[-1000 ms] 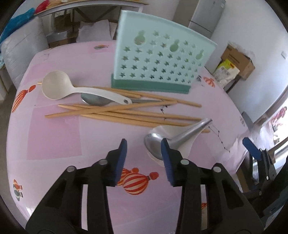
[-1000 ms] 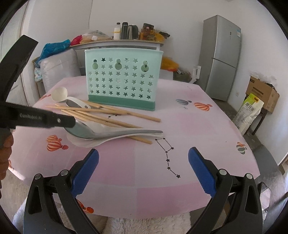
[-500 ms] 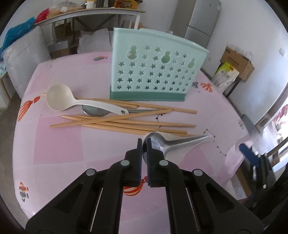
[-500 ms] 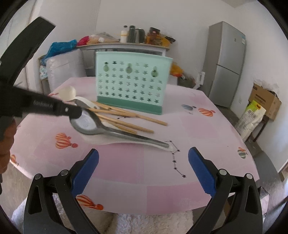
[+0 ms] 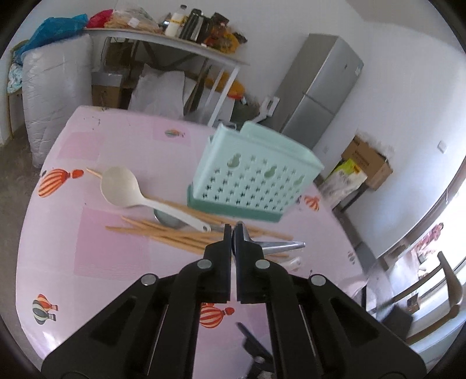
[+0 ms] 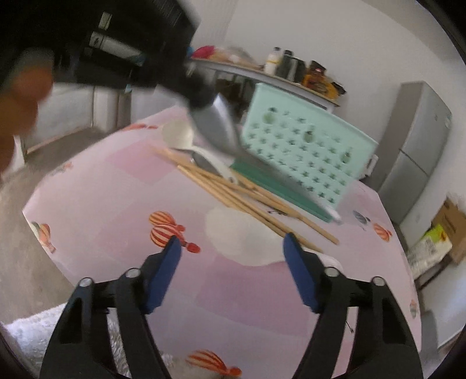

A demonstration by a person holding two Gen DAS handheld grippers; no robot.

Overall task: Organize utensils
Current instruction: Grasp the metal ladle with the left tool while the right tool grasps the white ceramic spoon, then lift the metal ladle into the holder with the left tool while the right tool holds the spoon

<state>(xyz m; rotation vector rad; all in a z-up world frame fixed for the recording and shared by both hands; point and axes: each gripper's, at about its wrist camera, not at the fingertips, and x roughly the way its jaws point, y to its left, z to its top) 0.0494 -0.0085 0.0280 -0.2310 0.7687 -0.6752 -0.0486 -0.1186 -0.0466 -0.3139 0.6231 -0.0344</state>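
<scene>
My left gripper point(image 5: 232, 230) is shut on a metal spoon point(image 5: 273, 244) and holds it in the air above the pink table; in the right wrist view the spoon point(image 6: 221, 128) hangs blurred from the left gripper point(image 6: 201, 99). A mint utensil holder point(image 5: 253, 177) stands beyond it, also in the right wrist view point(image 6: 305, 151). Several wooden chopsticks point(image 5: 163, 230), a white ladle point(image 5: 122, 186) and another metal spoon point(image 5: 169, 218) lie in front of the holder. A white spoon point(image 6: 241, 236) lies near my right gripper point(image 6: 233, 262), which is open and empty.
The round table point(image 5: 58, 250) has a pink balloon-print cloth. A chair point(image 5: 437, 288) stands to the right. A fridge point(image 5: 317, 90), boxes point(image 5: 367, 166) and a cluttered shelf point(image 5: 163, 26) are behind.
My left gripper closed on the metal spoon and lifted it off the table, toward the holder. My right gripper moved in over the table, above the white spoon.
</scene>
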